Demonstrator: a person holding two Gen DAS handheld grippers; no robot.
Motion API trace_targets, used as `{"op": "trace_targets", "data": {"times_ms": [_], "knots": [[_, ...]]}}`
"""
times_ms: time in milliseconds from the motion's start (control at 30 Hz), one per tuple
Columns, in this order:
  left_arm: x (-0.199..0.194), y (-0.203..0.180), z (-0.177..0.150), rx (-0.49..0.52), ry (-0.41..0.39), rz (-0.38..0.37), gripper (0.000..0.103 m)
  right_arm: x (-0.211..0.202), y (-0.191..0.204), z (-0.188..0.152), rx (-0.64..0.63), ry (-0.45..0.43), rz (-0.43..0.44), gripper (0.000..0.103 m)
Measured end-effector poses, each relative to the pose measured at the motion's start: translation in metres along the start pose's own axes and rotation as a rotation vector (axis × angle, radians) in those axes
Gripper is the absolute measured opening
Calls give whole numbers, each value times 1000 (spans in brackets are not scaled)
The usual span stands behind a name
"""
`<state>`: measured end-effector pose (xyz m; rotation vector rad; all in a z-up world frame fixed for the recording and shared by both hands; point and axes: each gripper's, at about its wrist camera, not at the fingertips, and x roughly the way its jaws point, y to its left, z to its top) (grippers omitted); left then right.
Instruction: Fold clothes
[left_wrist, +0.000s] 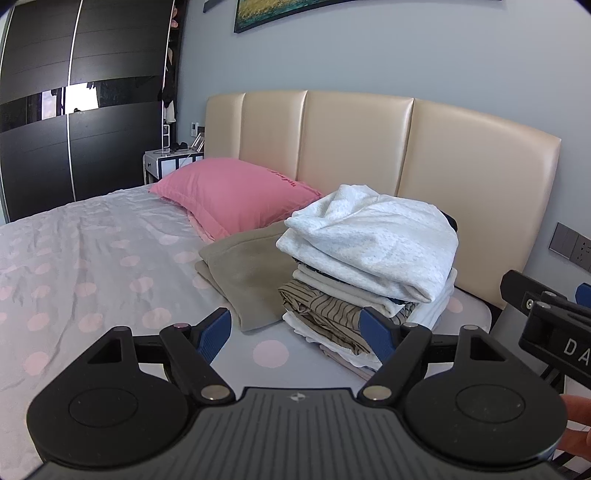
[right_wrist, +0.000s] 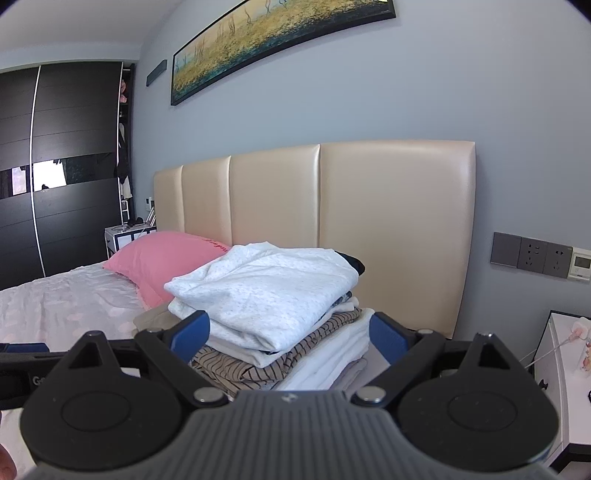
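Bed (left_wrist: 92, 258) holds one clothes stack (left_wrist: 365, 266), one pillow (left_wrist: 236, 195).

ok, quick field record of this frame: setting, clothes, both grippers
setting: bed with polka-dot sheet, beige headboard, pink pillow
stack: folded clothes near headboard, white top uppermost, striped piece lower down
loose: khaki garment beside stack, on pillow side
left gripper: open, empty
right gripper: open, empty, facing stack

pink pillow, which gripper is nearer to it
Left. The left gripper points at the bed sheet beside the stack of clothes, pillow beyond. The right gripper faces the stack, farther from the pillow.
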<state>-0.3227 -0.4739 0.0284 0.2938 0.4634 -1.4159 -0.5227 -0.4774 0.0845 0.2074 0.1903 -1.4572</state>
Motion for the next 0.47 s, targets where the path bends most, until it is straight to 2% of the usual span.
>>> {"op": "trace_targets", "data": {"times_ms": [467], "knots": [[4, -4, -1, 20, 11, -7, 76, 3, 2, 0, -17, 6, -7, 95]]}}
